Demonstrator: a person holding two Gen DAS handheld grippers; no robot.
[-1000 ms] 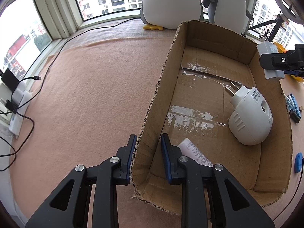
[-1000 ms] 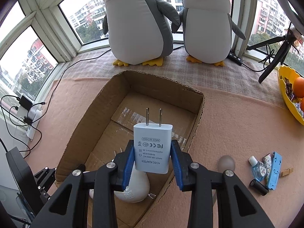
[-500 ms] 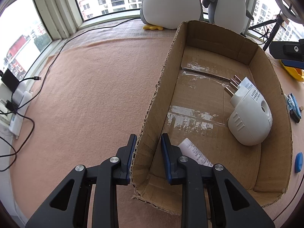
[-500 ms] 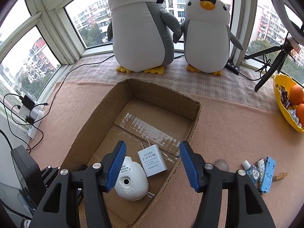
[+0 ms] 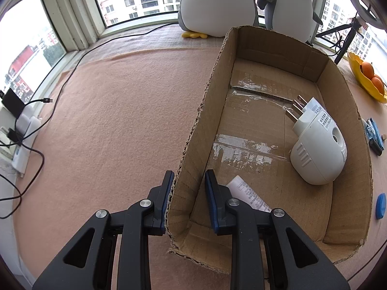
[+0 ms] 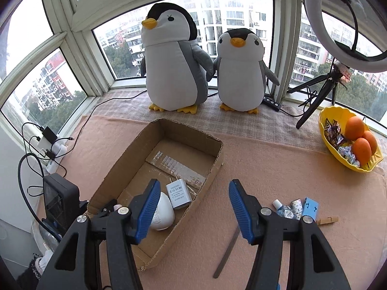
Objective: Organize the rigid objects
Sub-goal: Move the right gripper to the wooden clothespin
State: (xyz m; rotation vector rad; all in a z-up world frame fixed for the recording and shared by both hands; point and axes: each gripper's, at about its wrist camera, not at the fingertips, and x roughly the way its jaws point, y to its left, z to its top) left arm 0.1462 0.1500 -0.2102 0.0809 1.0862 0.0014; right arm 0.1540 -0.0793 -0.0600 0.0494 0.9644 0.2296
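We saw the left gripper [image 5: 188,188] clamped on the near side wall of the cardboard box [image 5: 200,111]. Inside the box lay the white charger [image 6: 178,193], touching the rounded white plug-in device [image 6: 162,211], with a white tube [image 5: 249,194] by the gripped wall. The right gripper [image 6: 194,207] hung above the box's right rim, jaws parted and empty.
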